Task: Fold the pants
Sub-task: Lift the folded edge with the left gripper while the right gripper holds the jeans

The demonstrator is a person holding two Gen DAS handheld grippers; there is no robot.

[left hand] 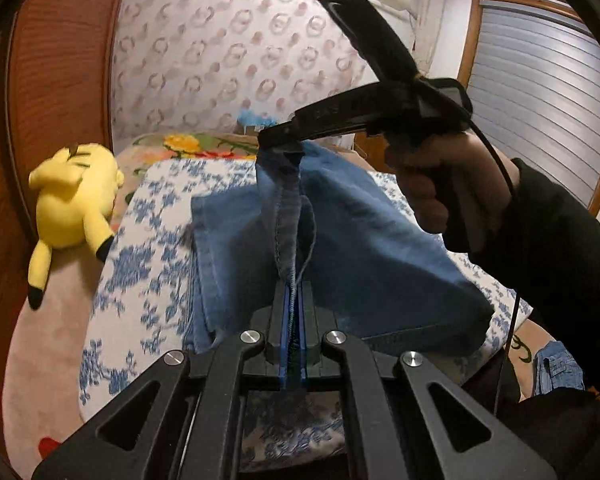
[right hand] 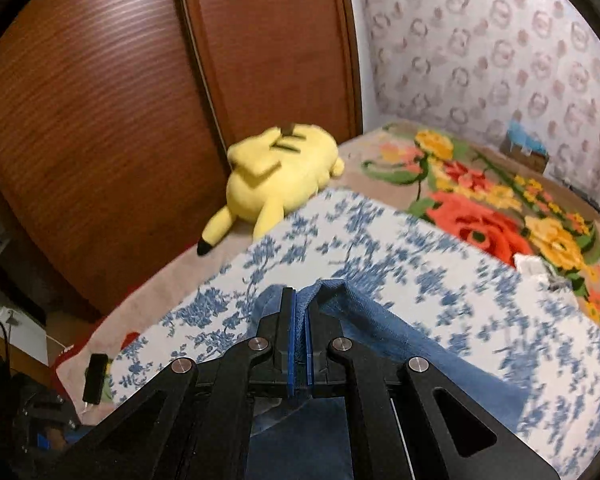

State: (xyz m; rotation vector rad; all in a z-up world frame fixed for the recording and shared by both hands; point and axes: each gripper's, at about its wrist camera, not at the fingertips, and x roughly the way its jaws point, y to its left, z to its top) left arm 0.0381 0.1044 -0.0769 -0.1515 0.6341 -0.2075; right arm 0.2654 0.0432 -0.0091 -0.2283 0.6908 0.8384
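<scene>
Pants (left hand: 360, 232) of blue denim lie partly folded on a blue-flowered white cloth (left hand: 148, 248) spread over the bed, with one section lifted off the cloth between the two claws. The left claw (left hand: 292, 296) is clamped on a stitched denim edge, which runs up from its blue pads toward the right claw (left hand: 278, 142). In the left wrist view that right claw pinches the top of the raised fabric, held by a hand (left hand: 432, 184) in a black sleeve. The right wrist view shows the same claw's jaws closed tight on a fold of denim. A yellow plush toy (left hand: 72, 200) lies left of the cloth beside a wooden wardrobe (right hand: 100, 120). A blanket (right hand: 500, 208) with red and yellow flowers covers the far bed.
</scene>
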